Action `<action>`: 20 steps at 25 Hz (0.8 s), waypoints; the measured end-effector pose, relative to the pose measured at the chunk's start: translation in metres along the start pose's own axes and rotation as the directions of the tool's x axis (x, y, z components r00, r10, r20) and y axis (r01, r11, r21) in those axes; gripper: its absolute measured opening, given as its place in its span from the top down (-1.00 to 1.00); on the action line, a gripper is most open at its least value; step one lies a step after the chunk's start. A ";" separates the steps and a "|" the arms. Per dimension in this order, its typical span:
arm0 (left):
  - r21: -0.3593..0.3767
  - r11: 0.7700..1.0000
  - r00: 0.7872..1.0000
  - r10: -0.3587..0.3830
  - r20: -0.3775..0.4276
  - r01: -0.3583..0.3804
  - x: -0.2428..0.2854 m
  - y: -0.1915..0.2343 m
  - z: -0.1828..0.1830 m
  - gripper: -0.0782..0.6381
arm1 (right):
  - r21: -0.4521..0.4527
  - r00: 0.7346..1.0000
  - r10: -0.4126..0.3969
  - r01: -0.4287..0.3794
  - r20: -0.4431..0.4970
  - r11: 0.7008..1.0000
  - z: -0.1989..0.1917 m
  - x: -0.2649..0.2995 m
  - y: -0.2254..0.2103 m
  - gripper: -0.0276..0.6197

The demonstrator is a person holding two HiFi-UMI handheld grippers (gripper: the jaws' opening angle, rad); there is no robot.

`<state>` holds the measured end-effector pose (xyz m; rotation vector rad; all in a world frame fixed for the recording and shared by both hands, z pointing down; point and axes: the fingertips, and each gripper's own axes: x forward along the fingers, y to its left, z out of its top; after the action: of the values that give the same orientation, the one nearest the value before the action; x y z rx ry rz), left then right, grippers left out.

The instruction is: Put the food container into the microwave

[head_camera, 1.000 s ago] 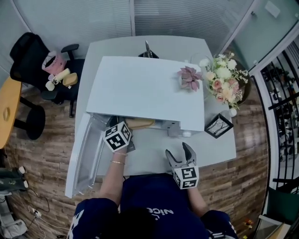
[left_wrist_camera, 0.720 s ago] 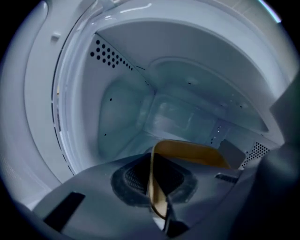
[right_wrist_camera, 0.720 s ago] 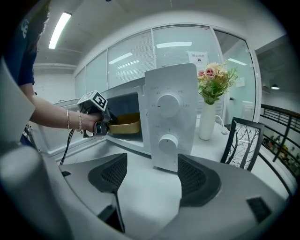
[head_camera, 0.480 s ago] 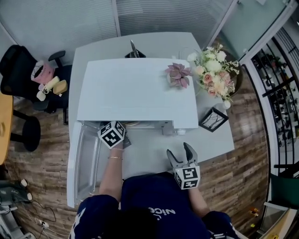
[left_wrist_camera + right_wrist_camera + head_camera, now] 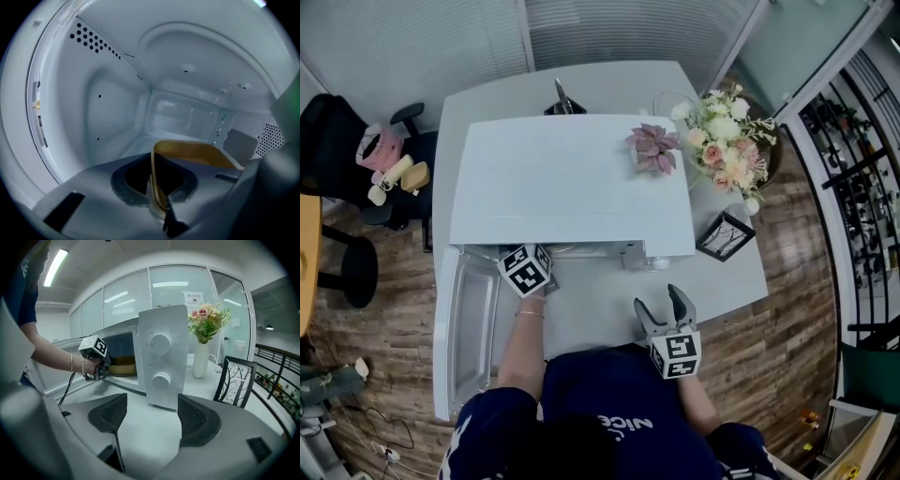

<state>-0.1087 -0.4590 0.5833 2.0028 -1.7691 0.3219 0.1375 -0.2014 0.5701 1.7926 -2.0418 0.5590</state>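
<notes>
Left gripper [image 5: 158,194]: pinching the near rim of the shallow yellow plastic food container [image 5: 199,152].
Container: inside the white microwave [image 5: 572,178], low over the cavity floor.
Change: visible at the oven mouth a second ago, now hidden from the head view, so release likely comes next.
Right gripper [image 5: 147,420]: spread, empty, over the white table [image 5: 595,305].
</notes>
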 end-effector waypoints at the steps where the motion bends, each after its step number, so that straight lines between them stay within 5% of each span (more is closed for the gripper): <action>1: 0.008 1.000 1.000 0.003 -0.002 -0.003 0.001 0.001 -0.001 0.74 | -0.001 1.000 0.001 -0.001 0.000 1.000 0.000 0.000 0.000 -0.11; 9: 0.001 1.000 1.000 -0.004 -0.012 0.004 0.004 0.003 -0.005 0.71 | -0.008 1.000 0.015 -0.015 -0.012 1.000 0.001 0.005 0.005 -0.11; 16: -0.060 0.991 0.993 -0.120 -0.007 0.120 0.000 -0.012 -0.004 0.01 | -0.013 0.999 0.031 -0.031 -0.005 0.999 0.003 0.009 0.007 -0.12; 20: -0.068 0.985 0.988 -0.157 0.009 0.157 -0.012 -0.015 -0.006 -0.13 | -0.016 0.999 0.039 -0.039 0.010 0.999 0.006 0.010 0.006 -0.12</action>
<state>-0.0950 -0.4442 0.5809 2.0787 -1.5901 0.2047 0.1298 -0.2124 0.5695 1.7532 -2.0863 0.5448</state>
